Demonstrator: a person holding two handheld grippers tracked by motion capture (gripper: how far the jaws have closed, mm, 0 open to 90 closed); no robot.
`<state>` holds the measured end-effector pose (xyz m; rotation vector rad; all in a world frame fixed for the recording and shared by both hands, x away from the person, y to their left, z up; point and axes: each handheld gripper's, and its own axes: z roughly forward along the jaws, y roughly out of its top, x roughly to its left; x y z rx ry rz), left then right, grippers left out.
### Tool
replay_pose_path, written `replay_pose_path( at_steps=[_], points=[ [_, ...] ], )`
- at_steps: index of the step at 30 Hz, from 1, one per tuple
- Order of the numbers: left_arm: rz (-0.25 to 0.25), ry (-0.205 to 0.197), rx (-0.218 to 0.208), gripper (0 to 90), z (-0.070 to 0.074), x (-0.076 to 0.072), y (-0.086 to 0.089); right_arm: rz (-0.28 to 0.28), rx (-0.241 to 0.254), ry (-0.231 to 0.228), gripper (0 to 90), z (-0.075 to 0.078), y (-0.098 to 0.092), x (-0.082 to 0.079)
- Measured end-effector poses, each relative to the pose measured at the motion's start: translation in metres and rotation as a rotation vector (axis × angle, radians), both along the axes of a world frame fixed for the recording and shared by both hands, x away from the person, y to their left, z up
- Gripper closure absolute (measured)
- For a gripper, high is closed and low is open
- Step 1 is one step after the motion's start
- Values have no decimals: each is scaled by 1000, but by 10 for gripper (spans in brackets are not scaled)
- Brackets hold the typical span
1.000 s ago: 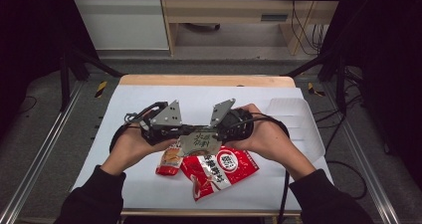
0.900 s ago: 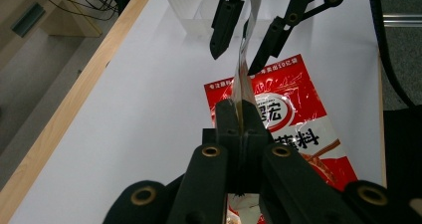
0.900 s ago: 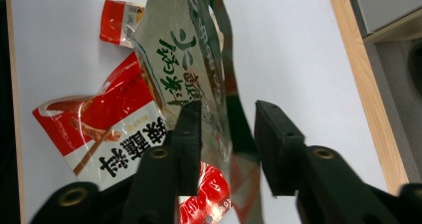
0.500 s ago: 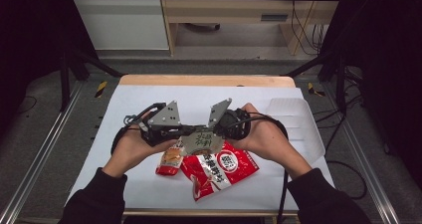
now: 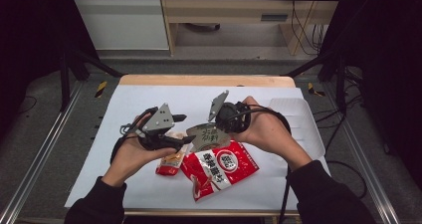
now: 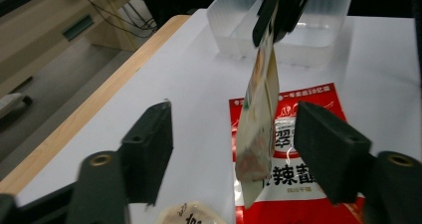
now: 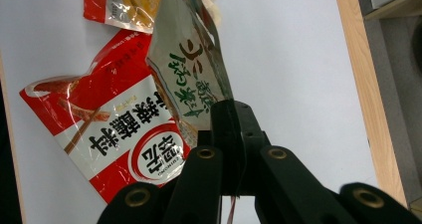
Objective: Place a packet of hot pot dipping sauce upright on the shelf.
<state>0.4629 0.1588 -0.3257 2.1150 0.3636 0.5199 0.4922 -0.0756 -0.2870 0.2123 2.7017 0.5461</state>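
A silvery snack packet with green writing (image 5: 203, 135) (image 7: 194, 69) hangs above the white table, and my right gripper (image 5: 219, 127) (image 7: 231, 119) is shut on its edge. My left gripper (image 5: 186, 129) (image 6: 234, 134) is to its left; its jaws have just been opening and now stand open. The packet (image 6: 259, 134) hangs edge-on between the left pads without touching them. In the left gripper view the right gripper (image 6: 278, 10) pinches the packet's top. A large red packet (image 5: 221, 167) (image 7: 114, 134) (image 6: 303, 179) lies flat below.
A small orange sachet (image 5: 171, 162) (image 7: 119, 2) lies left of the red packet, under my left hand. A clear plastic tray (image 5: 298, 117) (image 6: 303, 30) stands at the table's right side. The wooden table edge (image 5: 206, 79) runs along the back.
My left gripper has opened off the silvery packet and dropped a little toward the table. The right gripper still holds the packet in about the same place.
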Motion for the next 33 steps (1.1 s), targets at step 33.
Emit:
replay_pose_path(
  at_steps=[33],
  points=[
    [306, 53, -70, 63, -98, -23, 111, -155, 49, -87, 900, 62, -101, 16]
  ],
)
